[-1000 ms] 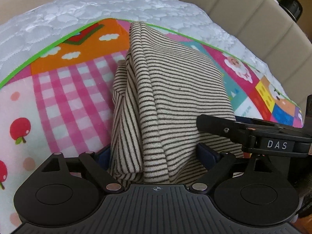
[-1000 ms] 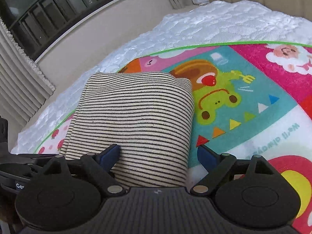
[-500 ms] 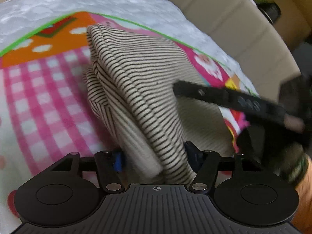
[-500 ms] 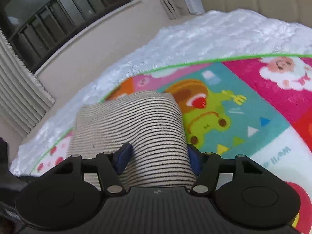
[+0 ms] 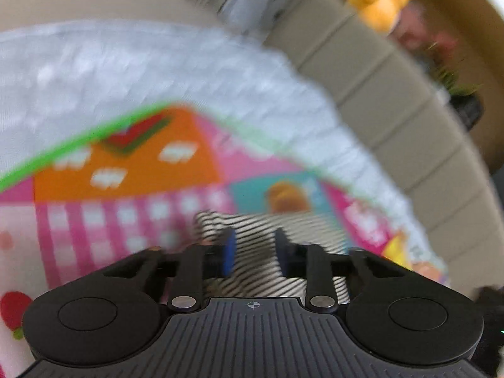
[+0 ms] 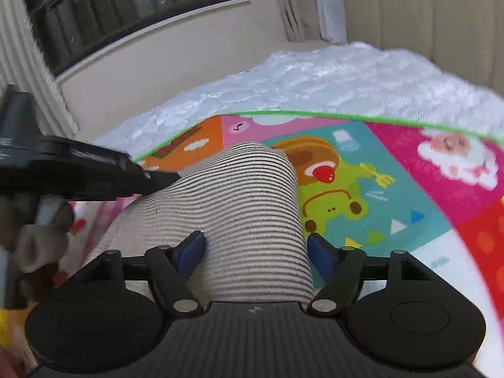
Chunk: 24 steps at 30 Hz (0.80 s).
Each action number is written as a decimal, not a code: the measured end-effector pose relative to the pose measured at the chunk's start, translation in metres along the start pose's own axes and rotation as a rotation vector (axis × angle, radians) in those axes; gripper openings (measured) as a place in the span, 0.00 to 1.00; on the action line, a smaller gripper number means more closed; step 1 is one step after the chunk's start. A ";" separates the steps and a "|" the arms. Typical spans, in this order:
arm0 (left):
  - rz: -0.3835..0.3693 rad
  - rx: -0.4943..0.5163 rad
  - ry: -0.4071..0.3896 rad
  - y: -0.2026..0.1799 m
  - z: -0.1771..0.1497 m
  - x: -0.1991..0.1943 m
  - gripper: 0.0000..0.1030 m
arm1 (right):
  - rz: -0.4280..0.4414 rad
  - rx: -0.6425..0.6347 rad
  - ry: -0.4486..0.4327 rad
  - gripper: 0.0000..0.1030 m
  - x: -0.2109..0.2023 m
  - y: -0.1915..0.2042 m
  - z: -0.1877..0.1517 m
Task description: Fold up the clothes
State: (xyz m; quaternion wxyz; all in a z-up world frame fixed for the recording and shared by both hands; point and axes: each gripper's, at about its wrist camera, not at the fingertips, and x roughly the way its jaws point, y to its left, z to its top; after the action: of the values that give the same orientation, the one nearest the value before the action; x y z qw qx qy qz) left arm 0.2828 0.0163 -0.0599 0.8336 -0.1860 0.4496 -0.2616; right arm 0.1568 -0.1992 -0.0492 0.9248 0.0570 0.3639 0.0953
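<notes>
Both the left gripper (image 5: 252, 249) and the right gripper (image 6: 255, 253) pinch the folded striped garment (image 6: 239, 208), bunched and apparently raised off the play mat (image 6: 393, 189) on the bed, seemingly mid-carry; next needs a level, synchronized move to keep folds intact.

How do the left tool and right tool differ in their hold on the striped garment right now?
The left tool has its pads close together, pinching a narrow bunch of the striped garment; the right tool stands wider, around a thick folded roll. The left view is blurred, the right sharp. Both hold the garment over the colourful mat.
</notes>
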 end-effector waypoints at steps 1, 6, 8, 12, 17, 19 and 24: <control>-0.012 -0.008 0.002 0.009 -0.002 0.003 0.09 | -0.006 -0.035 -0.022 0.71 -0.007 0.006 0.001; -0.060 -0.049 0.009 0.023 0.000 0.001 0.08 | 0.158 -0.138 -0.088 0.65 -0.046 0.039 0.006; -0.063 -0.041 0.006 0.023 0.000 0.002 0.08 | 0.176 -0.155 0.016 0.65 -0.032 0.051 -0.005; -0.078 -0.061 -0.001 0.027 -0.001 -0.002 0.08 | 0.097 -0.320 0.058 0.66 -0.008 0.071 -0.035; -0.021 -0.094 -0.080 0.027 -0.008 -0.052 0.65 | 0.173 -0.170 0.036 0.66 -0.017 0.046 -0.015; 0.063 -0.091 -0.100 0.020 -0.018 -0.075 0.83 | 0.204 -0.110 0.028 0.66 -0.021 0.036 -0.007; 0.019 -0.149 -0.039 0.002 -0.044 -0.084 0.85 | 0.211 0.236 -0.061 0.75 -0.026 -0.037 0.019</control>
State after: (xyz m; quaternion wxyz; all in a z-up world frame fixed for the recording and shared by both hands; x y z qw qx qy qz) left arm 0.2077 0.0656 -0.0291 0.8285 -0.2484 0.4531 -0.2158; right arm 0.1563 -0.2421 -0.0244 0.9071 0.2059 0.3365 0.1468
